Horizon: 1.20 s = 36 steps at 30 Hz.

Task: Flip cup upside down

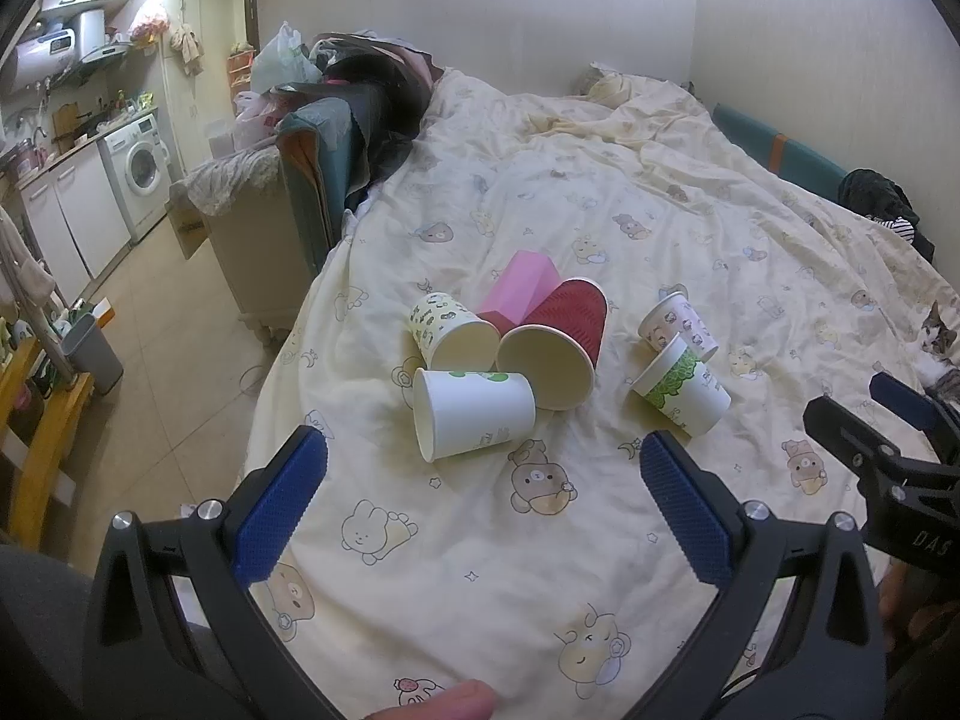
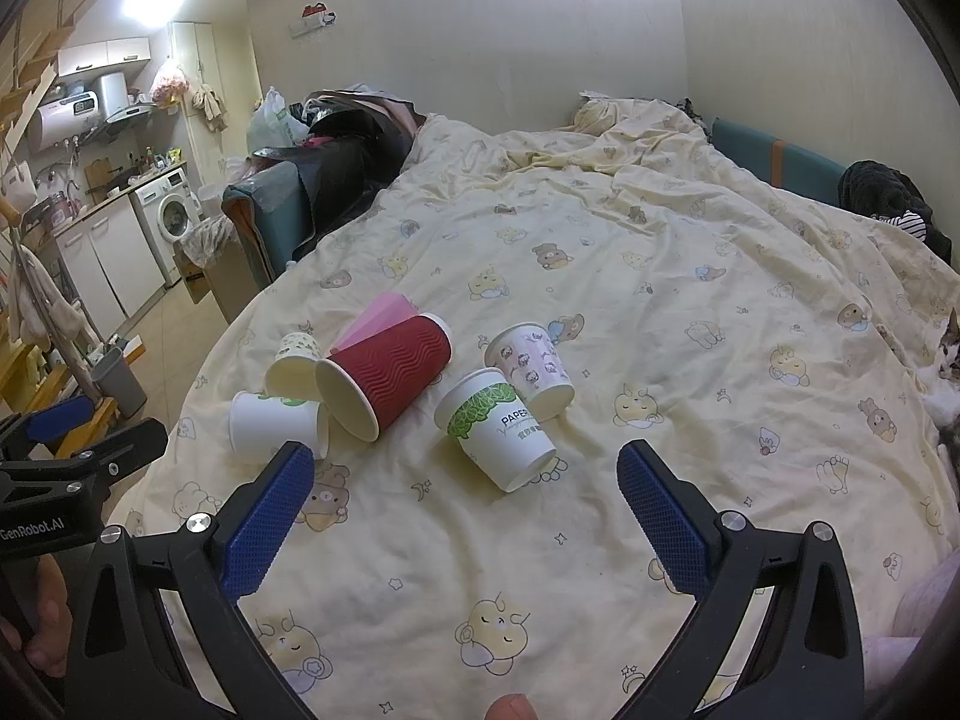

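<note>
We hold left gripper (image 1: 483, 468) and right gripper (image 2: 465, 474) agape above toppled cups (image 1: 474, 420); only the right view shows apparently "PAPER" lettering on green-banded cup (image 2: 501, 429).

The left gripper (image 1: 483, 468) and the right gripper (image 2: 465, 483) share one build: black forked arms, blue knurled pads (image 1: 282, 507), silver screws. White lettering "GenRobot.AI" marks the housing. Bare skin shows at the handles.

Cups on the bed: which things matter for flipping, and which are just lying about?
For the job: paper cups, all on their sides, such as the red cup and green-leaf cup; both open grippers, left, right.

Lying about: cat, washing machine, bin.
</note>
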Each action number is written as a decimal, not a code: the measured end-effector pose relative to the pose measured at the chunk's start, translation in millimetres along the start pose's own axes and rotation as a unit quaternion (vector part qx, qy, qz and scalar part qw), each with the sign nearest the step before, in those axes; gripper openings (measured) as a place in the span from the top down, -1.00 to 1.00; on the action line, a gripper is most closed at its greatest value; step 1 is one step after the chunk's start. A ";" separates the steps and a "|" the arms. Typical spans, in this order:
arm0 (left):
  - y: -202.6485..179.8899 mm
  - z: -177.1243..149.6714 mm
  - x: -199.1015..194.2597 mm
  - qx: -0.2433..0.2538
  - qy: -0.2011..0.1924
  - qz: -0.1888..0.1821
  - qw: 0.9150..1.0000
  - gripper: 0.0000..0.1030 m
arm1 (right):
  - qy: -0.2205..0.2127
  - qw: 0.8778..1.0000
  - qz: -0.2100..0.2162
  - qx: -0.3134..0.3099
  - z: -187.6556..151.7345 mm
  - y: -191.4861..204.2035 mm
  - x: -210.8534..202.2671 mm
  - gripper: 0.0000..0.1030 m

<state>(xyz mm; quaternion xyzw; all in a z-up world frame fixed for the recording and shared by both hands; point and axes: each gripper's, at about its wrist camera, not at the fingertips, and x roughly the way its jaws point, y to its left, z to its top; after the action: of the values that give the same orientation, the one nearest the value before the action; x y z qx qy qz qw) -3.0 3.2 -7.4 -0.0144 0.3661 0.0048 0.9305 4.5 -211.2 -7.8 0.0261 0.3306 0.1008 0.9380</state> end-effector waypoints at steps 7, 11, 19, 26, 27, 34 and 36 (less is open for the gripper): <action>-3.8 1.4 -3.4 0.007 -0.004 0.007 1.000 -1.00 | 0.000 1.000 0.000 0.000 -0.7 -1.1 1.3 -1.00; -6.6 9.6 -2.6 0.006 0.007 0.000 1.000 -1.00 | -0.005 1.000 -0.009 0.004 0.3 -2.8 -1.4 -1.00; -22.0 31.6 7.0 0.005 0.021 -0.004 1.000 -1.00 | 0.001 0.999 -0.027 0.038 13.1 -34.6 -8.2 -1.00; -42.0 45.1 31.1 0.014 0.048 -0.010 0.999 -1.00 | 0.027 0.997 -0.037 0.065 36.7 -67.3 1.8 -1.00; -43.7 46.8 35.2 0.012 0.054 -0.011 0.998 -1.00 | 0.028 0.997 -0.038 0.067 40.4 -71.3 3.4 -1.00; -61.4 64.8 61.2 0.004 0.071 -0.018 0.997 -1.00 | 0.041 0.996 -0.049 0.055 61.6 -92.7 29.3 -1.00; -66.9 70.1 70.2 0.003 0.076 -0.017 0.997 -1.00 | 0.047 0.996 -0.048 0.059 64.5 -97.2 38.9 -1.00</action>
<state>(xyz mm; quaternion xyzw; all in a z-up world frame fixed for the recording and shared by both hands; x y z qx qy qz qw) 97.5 -61.7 -2.3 -0.0181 0.4352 -0.0137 0.9000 91.1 -297.1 7.4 0.0603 0.3809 0.0371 0.9219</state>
